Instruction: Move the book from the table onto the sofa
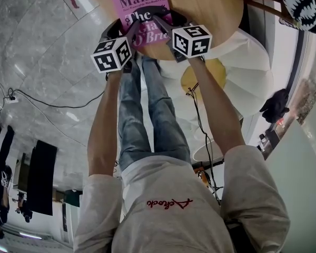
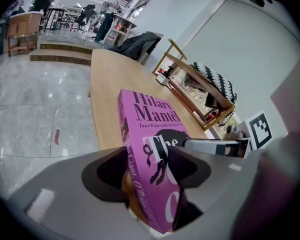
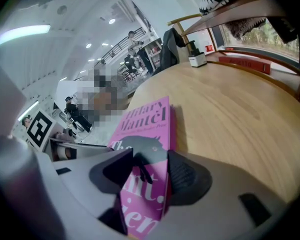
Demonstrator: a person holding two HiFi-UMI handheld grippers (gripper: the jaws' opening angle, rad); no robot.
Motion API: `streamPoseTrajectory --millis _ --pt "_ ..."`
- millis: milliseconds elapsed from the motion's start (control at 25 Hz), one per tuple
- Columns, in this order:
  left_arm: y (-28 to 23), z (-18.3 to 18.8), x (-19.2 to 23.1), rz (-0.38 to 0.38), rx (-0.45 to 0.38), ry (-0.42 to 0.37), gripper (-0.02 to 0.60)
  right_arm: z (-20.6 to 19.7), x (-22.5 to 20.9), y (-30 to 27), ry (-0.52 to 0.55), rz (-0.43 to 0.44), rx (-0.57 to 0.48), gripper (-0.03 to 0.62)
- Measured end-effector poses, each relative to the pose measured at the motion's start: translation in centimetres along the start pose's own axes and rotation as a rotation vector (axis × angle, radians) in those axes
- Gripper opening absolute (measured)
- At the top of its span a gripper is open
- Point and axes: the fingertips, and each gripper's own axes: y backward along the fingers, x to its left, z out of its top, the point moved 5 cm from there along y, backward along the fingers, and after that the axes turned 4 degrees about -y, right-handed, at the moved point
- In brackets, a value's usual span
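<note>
Nearest the head camera, the person's grey top [image 1: 168, 215] is filling the lower frame, with both arms reaching down toward the wooden table [image 1: 216, 7]. Beyond the table a wooden-framed seat with a patterned cushion [image 2: 212, 89] is showing; it may be the sofa, though I cannot be sure. The pink book [image 1: 139, 4] is lying flat on the table with its near end at the table's edge. By my reading the task is sitting at its grasping step: the book is being gripped but is not yet lifted. The next move is likely calling for a level lift with both hands together. After that comes a carry clear of the table's edge toward the seat, with the squeeze kept even so the book is not twisting or sliding out. The left gripper [image 2: 147, 166] is clamping the book's near corner on the spine side. Its jaws are standing only the book's thickness apart, one pressing on the cover and the other beneath. The right gripper [image 3: 146, 176] is holding the other near corner the same way, jaws narrowly apart and pinching cover and underside.
</note>
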Motion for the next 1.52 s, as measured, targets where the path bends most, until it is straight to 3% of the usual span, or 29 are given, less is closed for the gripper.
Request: streamPoseTrajectory --millis 480,1520 --pt "3.8 3.1 -1.7 -0.011 -0.069 -0.051 0.261 2.7 3.6 3.3 0.036 -0.037 -0.091 0.224" --pt "23.0 20.8 -12.5 -0.032 -0.478 -0.246 0.261 20.0 18.7 19.7 0.282 -0.024 -0.47 0.222"
